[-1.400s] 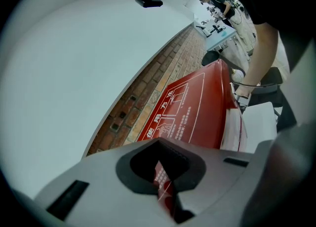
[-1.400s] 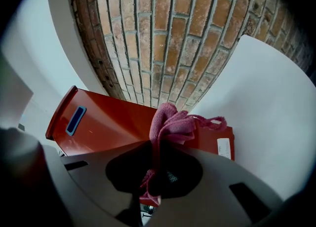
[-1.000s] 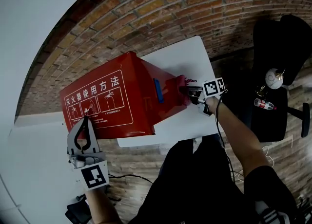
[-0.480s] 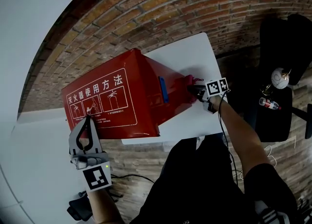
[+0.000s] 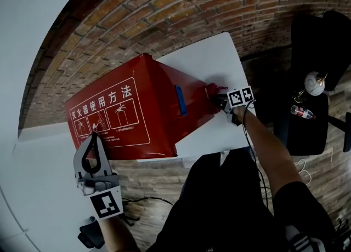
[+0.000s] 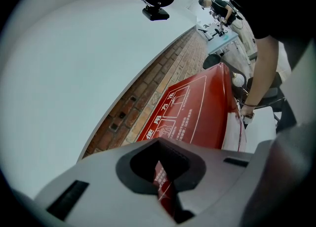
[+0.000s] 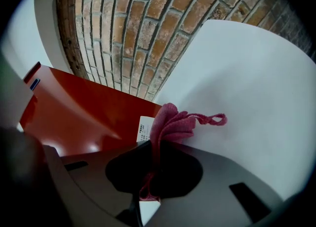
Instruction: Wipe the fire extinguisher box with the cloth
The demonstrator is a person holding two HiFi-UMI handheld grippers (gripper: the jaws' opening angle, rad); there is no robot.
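The red fire extinguisher box (image 5: 131, 114) with white print and a blue handle (image 5: 179, 100) stands on a white surface (image 5: 219, 62). My right gripper (image 5: 216, 99) is shut on a pink cloth (image 5: 211, 89) and holds it against the box's right end, low down near the white surface. In the right gripper view the cloth (image 7: 170, 125) bunches out of the jaws beside the red side (image 7: 84, 117) and a small white label (image 7: 144, 130). My left gripper (image 5: 94, 136) is shut and empty, its tips at the box's near left corner. The left gripper view looks along the printed face (image 6: 197, 107).
A brick wall (image 5: 181, 10) runs behind the box. A black chair (image 5: 307, 119) carrying a bottle (image 5: 300, 113) and a round white object (image 5: 313, 83) stands at the right. A pale curved ledge (image 5: 38, 190) lies under my left gripper. The person's dark clothing fills the bottom middle.
My right gripper has slid the cloth lower along the box's right end, towards the white surface. My left gripper has stayed where it was.
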